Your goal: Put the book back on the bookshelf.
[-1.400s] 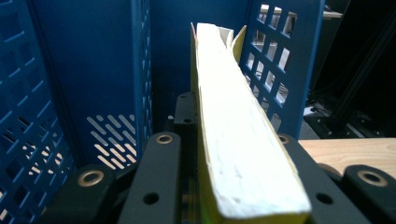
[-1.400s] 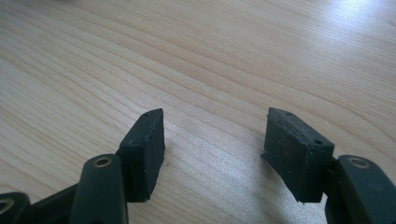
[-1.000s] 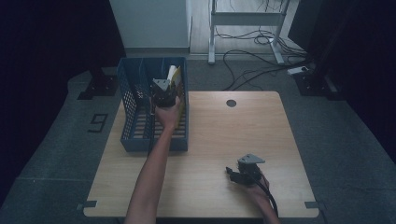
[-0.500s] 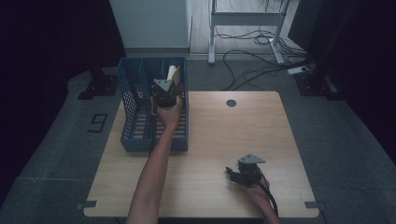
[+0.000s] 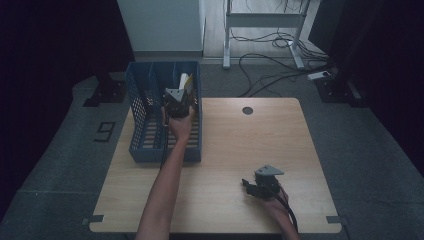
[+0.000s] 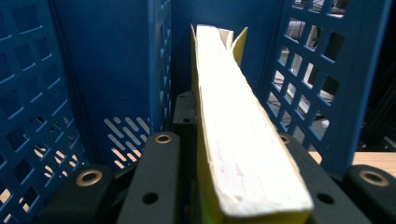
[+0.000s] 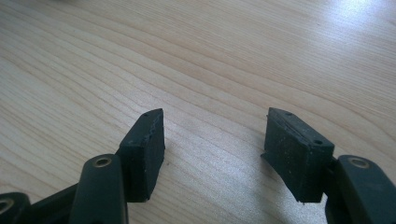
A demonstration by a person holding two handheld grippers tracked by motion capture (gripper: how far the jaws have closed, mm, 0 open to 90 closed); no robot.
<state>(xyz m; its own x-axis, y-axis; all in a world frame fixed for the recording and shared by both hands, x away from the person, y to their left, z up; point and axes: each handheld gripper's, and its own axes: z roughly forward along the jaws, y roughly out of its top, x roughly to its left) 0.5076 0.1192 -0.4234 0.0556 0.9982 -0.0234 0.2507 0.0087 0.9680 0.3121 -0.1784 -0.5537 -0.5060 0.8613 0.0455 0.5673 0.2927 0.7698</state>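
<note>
Wooden table (image 5: 220,150): blue slotted file rack (image 5: 145,120) stands at its far left. Rack's right compartment holds a yellow-covered book (image 6: 238,135), upright, page edges facing the near side. Left gripper (image 5: 177,102) reaches into that compartment, jaws clenched on the book. Right gripper (image 7: 212,149) rests low over bare wood at the near right, jaws released, nothing between them.
</note>
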